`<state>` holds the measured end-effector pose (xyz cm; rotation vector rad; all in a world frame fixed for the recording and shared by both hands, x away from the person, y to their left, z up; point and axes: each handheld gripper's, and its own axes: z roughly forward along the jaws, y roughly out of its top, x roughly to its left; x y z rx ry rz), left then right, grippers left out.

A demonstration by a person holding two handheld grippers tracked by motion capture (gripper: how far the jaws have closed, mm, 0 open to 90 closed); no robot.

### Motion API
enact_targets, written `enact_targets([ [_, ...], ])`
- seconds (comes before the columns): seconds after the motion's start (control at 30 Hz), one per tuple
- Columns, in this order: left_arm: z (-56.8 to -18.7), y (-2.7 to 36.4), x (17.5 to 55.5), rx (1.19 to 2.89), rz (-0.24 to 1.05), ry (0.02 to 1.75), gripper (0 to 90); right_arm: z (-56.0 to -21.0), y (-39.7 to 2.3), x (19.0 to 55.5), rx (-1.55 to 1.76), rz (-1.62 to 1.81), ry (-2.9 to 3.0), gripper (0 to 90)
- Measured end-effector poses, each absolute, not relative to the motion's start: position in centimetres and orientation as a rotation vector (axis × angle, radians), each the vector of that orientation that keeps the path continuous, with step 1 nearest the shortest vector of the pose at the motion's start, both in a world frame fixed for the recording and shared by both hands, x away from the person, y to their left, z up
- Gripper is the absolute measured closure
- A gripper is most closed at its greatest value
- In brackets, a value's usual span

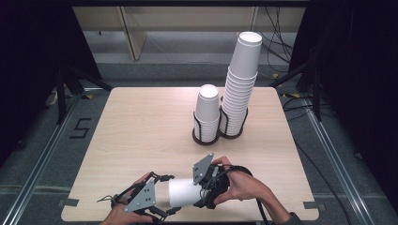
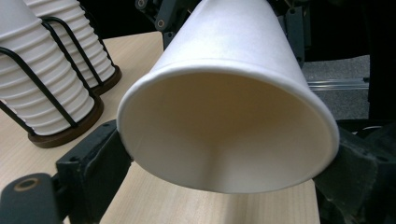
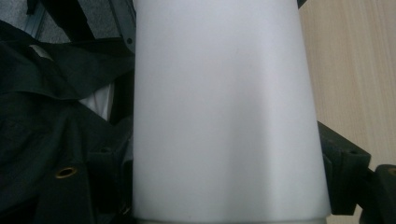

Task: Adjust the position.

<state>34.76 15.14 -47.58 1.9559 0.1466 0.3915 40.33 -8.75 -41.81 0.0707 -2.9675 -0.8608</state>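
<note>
A white paper cup [image 1: 183, 192] lies on its side just above the wooden table [image 1: 141, 126], near the front edge, held between both grippers. My left gripper [image 1: 165, 199] comes in from the lower left. In the left gripper view the cup [image 2: 224, 130] turns its open mouth to the camera, and the left gripper [image 2: 224, 156] presses the rim from both sides, squeezing it slightly oval. My right gripper [image 1: 201, 190] grips the narrow base end. In the right gripper view the cup's wall [image 3: 224, 107] stands between the jaws of the right gripper [image 3: 224, 161].
Two black wire holders stand at the table's far middle, touching each other: a short cup stack [image 1: 207, 112] on the left and a tall cup stack [image 1: 239, 84] on the right that leans a little right. The short stack [image 2: 42, 84] shows close by in the left gripper view.
</note>
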Motion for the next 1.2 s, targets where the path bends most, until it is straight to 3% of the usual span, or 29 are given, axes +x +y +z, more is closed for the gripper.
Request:
enact_targets([
  [0.17,-47.4,14.9,34.7,1.989,0.391,0.164,10.2,-41.9,-8.5,40.1,0.072,-0.839,-3.016,18.0],
  [0.67,-47.2,14.1,34.4,2.065,0.382,0.190,10.0,-41.8,-6.3,38.2,0.225,-0.639,-3.219,18.3],
  [1.0,-47.4,14.7,34.9,1.865,0.316,0.298,5.9,-41.7,-7.6,38.9,0.159,-0.778,-3.167,20.4],
  [1.13,-47.3,15.3,35.2,1.779,0.250,0.362,14.7,-41.4,-8.8,40.0,0.132,-0.957,-3.076,20.3],
  [1.2,-47.3,15.4,35.3,1.771,0.251,0.390,14.1,-41.4,-9.4,40.5,0.103,-1.006,-3.048,20.3],
])
